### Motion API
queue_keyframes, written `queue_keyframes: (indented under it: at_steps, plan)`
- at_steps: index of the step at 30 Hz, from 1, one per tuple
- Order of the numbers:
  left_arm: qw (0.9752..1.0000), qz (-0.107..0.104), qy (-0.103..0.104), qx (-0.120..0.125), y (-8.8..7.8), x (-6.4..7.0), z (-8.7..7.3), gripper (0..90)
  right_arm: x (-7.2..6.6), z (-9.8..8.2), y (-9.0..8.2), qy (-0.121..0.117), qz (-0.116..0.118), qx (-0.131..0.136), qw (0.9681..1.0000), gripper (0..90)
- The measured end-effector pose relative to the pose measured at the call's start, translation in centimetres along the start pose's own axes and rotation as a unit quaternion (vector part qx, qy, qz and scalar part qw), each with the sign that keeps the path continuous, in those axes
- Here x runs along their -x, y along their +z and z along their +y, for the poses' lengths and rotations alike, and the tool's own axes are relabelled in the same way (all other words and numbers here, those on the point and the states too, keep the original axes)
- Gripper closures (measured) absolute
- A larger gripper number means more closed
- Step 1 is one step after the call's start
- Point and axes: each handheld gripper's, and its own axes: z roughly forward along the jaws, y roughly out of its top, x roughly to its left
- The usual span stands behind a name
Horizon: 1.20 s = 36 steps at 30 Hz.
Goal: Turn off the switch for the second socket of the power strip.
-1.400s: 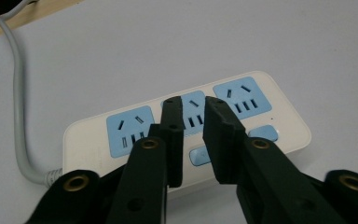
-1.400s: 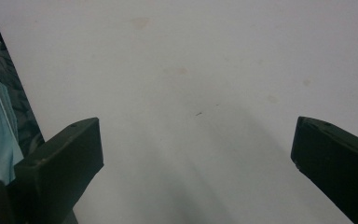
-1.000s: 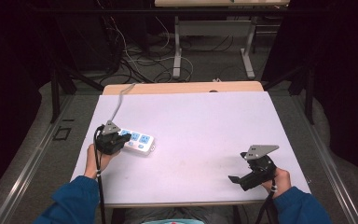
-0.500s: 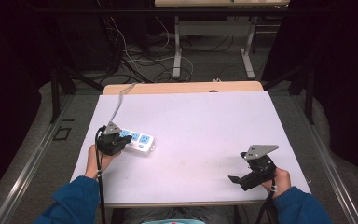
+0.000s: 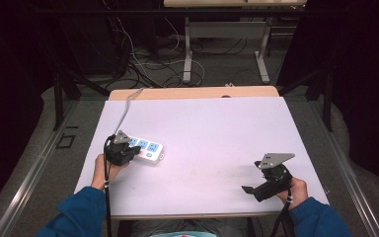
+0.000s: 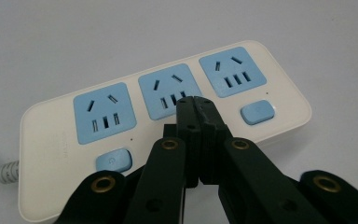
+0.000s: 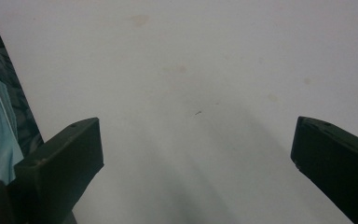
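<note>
A white power strip (image 5: 145, 149) with three blue sockets lies on the left of the white table (image 5: 217, 133). Its grey cable (image 5: 125, 108) runs off the far edge. My left gripper (image 5: 128, 152) hovers over the strip's near end. In the left gripper view its jaws are shut, empty, with the tips (image 6: 196, 103) over the middle socket (image 6: 170, 90) of the power strip (image 6: 56, 177). Two blue buttons (image 6: 113, 160) sit along its near side. My right gripper (image 5: 250, 189) rests near the table's front right, open, with nothing between its fingers (image 7: 60, 158).
A wooden strip of tabletop (image 5: 192, 92) shows beyond the white sheet. Behind the table stand metal table legs (image 5: 188, 54) and loose cables (image 5: 138, 64) on the floor. The person's blue sleeves (image 5: 74, 215) enter from the bottom.
</note>
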Motion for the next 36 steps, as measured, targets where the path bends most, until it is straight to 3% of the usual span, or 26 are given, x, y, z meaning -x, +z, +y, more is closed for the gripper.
queue_keyframes:
  at_steps: [36]
  plan:
    - [0.9999,0.0,-0.006,0.01,0.14,-0.07,-0.19,90.0,0.02,0.0,0.12,-0.007,-0.006,0.006,0.9999,1.6]
